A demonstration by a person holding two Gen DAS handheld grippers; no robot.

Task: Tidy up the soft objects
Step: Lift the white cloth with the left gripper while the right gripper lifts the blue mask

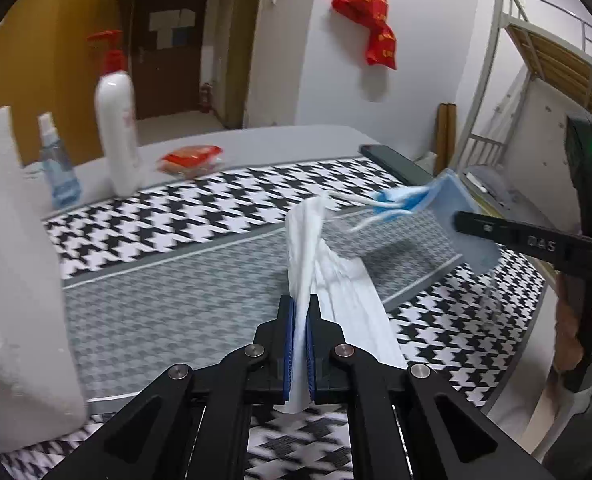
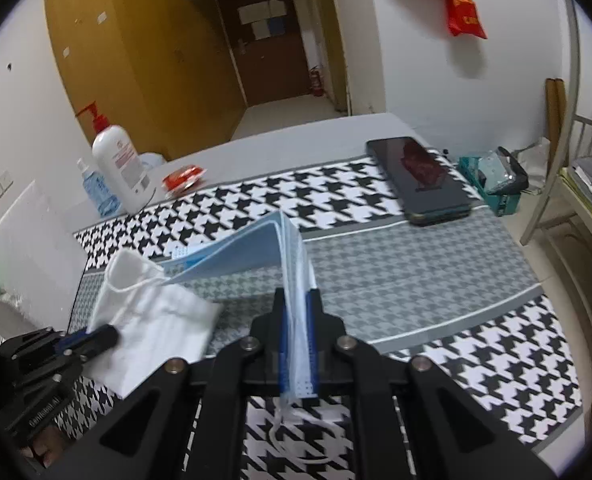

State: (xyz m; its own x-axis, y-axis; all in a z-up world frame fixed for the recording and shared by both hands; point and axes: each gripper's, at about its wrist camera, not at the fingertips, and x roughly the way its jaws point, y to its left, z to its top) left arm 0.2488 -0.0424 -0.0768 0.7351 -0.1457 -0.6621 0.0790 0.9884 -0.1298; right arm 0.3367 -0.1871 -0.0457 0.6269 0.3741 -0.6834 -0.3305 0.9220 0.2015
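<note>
White face mask (image 1: 328,264): pleated, crumpled lengthwise, one end pinched between blue pads, the rest lifted over the grey houndstooth centre of the mat, its white ear loop (image 2: 125,276) hanging free at the far end.

Blue face mask (image 2: 251,252): pleated, folded into an angled tent shape, one end clamped between blue pads, held above the mat. Its white loops (image 1: 376,208) appear to touch or tangle with the white mask's end; blur prevents certainty.
</note>
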